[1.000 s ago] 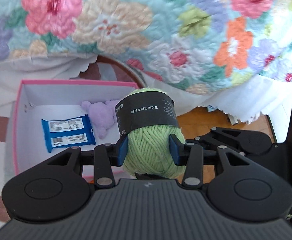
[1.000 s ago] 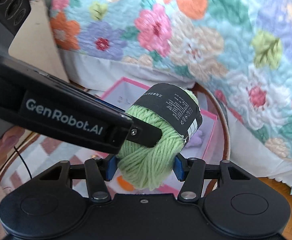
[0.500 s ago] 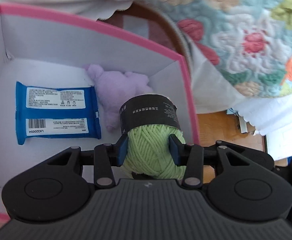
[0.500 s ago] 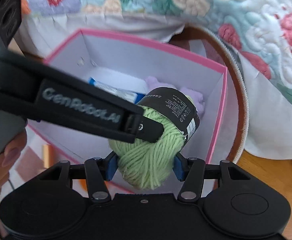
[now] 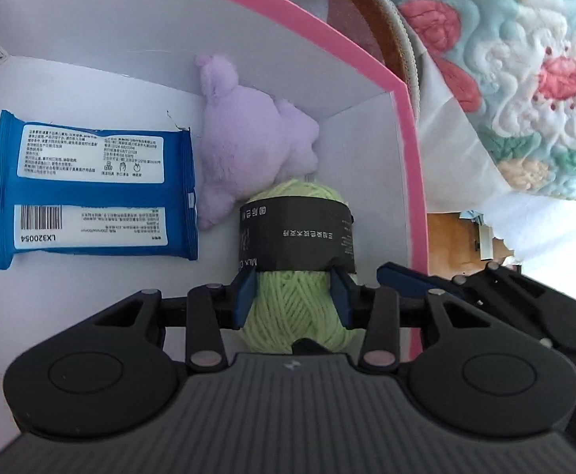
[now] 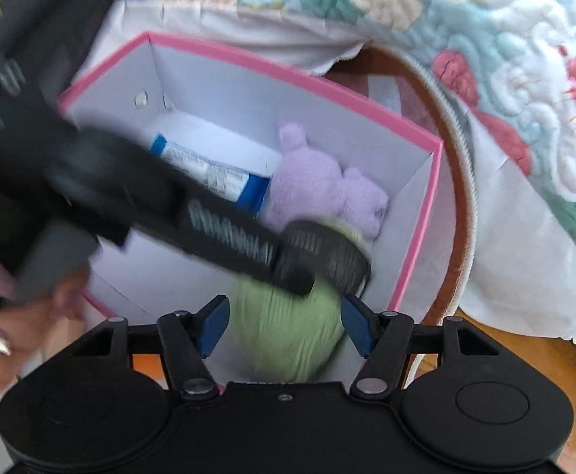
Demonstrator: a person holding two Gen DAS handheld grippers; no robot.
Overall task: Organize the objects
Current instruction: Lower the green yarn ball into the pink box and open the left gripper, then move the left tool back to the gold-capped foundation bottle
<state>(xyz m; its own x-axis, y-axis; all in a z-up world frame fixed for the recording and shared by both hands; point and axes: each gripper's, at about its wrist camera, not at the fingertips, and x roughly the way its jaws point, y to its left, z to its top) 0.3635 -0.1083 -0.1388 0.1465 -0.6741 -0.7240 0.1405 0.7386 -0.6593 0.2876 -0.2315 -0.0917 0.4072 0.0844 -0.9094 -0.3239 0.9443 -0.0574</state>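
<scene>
Left wrist view: my left gripper point(image 5: 292, 294) clamps the ball of green yarn point(image 5: 294, 308), both blue pads point(image 5: 244, 296) pressed into its sides below the black paper band point(image 5: 298, 233). The yarn sits low inside the pink-rimmed box point(image 5: 406, 126), near the right wall, its far end touching the purple plush toy point(image 5: 248, 146) that lies against the back wall. A blue packet of wipes point(image 5: 94, 185) lies flat on the box floor, just beside the toy on the left.

Right wrist view: my right gripper point(image 6: 284, 326) is spread wide, with a visible gap between each blue pad point(image 6: 357, 326) and the yarn point(image 6: 288, 335), so it grips nothing. The left gripper's body point(image 6: 90, 181) crosses the frame diagonally and is motion-blurred; my left hand point(image 6: 7, 316) shows at the left edge, probably wearing a ring, though blur makes this uncertain. A flowered quilt point(image 6: 485, 39) hangs beyond the box point(image 6: 418, 237).
</scene>
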